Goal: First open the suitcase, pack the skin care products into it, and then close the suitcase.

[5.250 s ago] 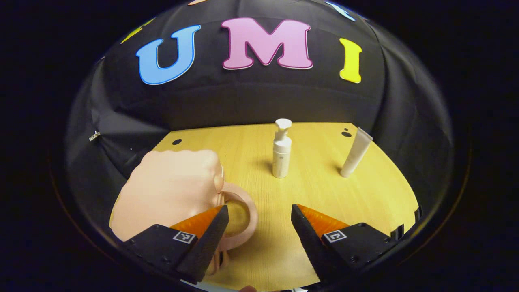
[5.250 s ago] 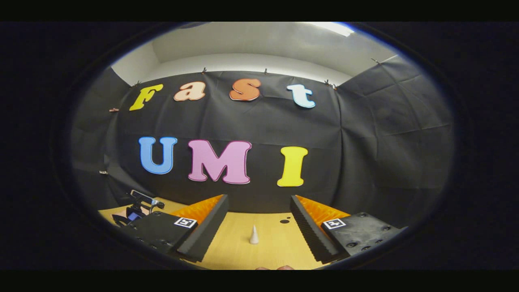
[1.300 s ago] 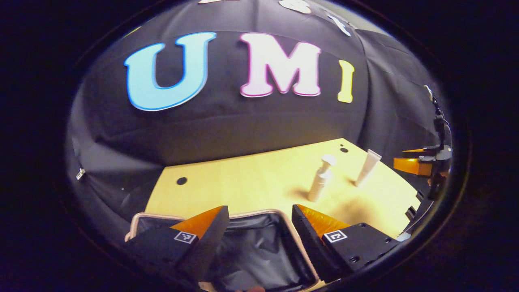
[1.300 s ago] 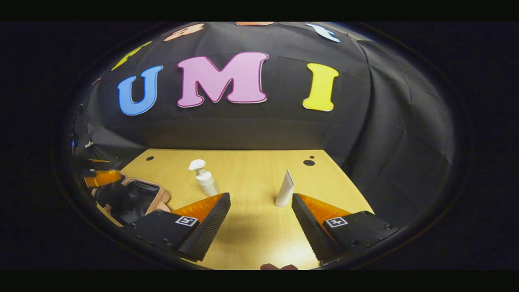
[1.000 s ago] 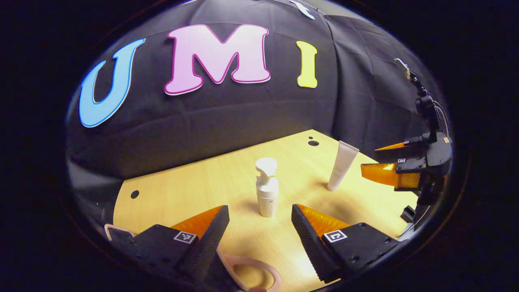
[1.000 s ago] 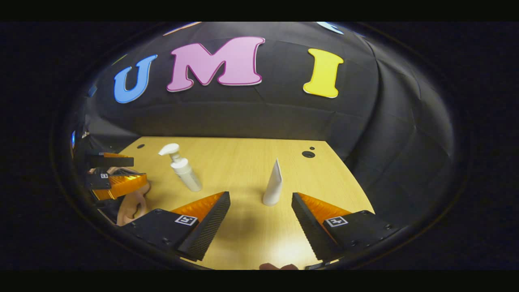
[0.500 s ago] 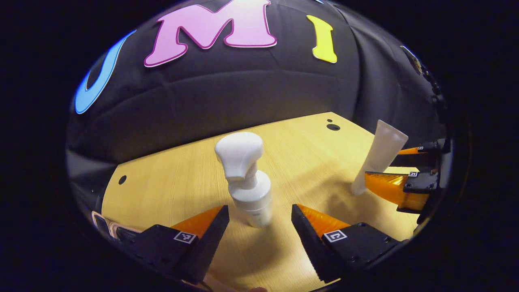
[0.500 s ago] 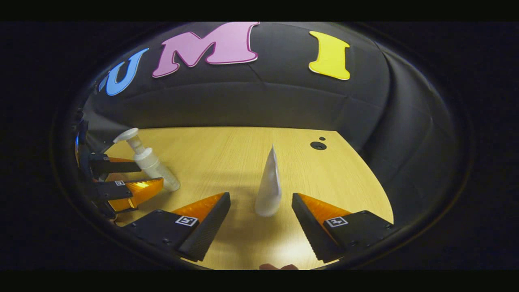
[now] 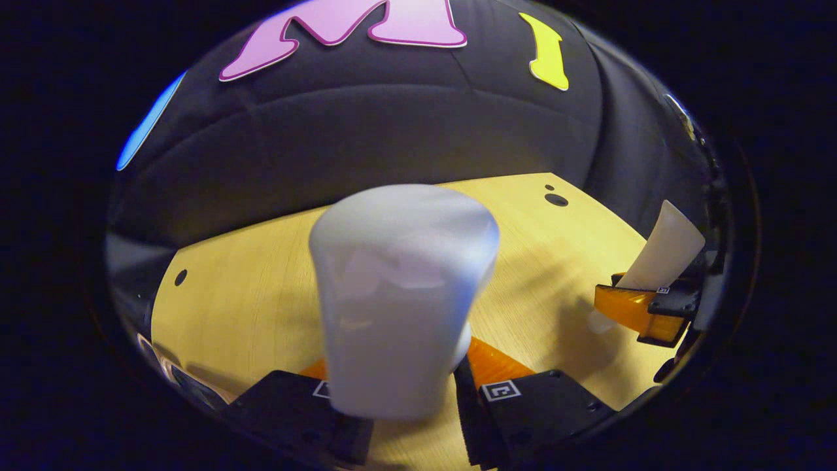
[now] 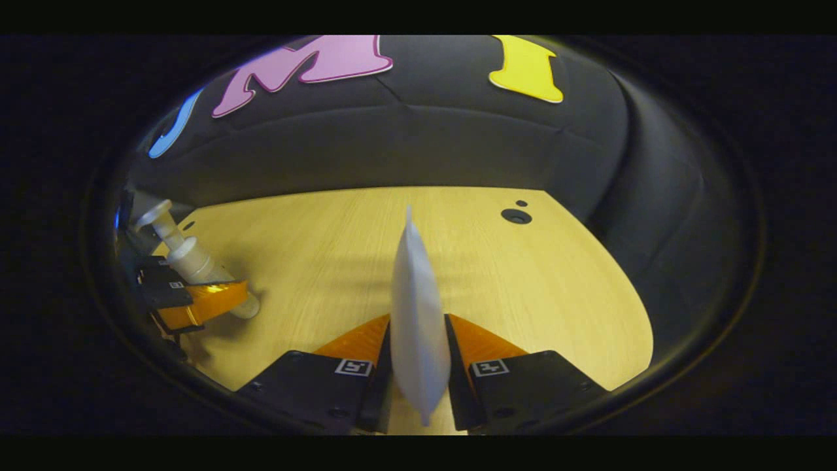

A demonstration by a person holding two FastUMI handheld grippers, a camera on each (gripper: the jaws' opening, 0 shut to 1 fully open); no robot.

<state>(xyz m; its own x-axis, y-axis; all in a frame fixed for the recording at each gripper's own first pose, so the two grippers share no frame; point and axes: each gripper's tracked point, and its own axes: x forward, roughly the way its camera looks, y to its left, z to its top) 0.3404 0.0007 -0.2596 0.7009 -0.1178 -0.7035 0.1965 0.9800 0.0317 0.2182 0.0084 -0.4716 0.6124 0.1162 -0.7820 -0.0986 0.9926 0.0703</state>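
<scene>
Both grippers have been brought in since half a second ago. On the bench (image 10: 314, 261), the pump bottle (image 9: 399, 294) is being squeezed by the left gripper (image 9: 405, 399), the tube (image 10: 415, 320) by the right gripper (image 10: 415, 386). Packing is being started; both are probably being lifted to the suitcase next.

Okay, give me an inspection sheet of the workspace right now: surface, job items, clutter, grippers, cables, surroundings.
Surface: wooden table, round holes near the far edge.
Job's things: white pump bottle between the left gripper's fingers; white tube between the right gripper's fingers; suitcase edge low at left.
Clutter: nothing seen.
Grippers: left gripper shut on the pump bottle; right gripper shut on the tube.
Cables: nothing seen.
Surroundings: black cloth wall.
</scene>
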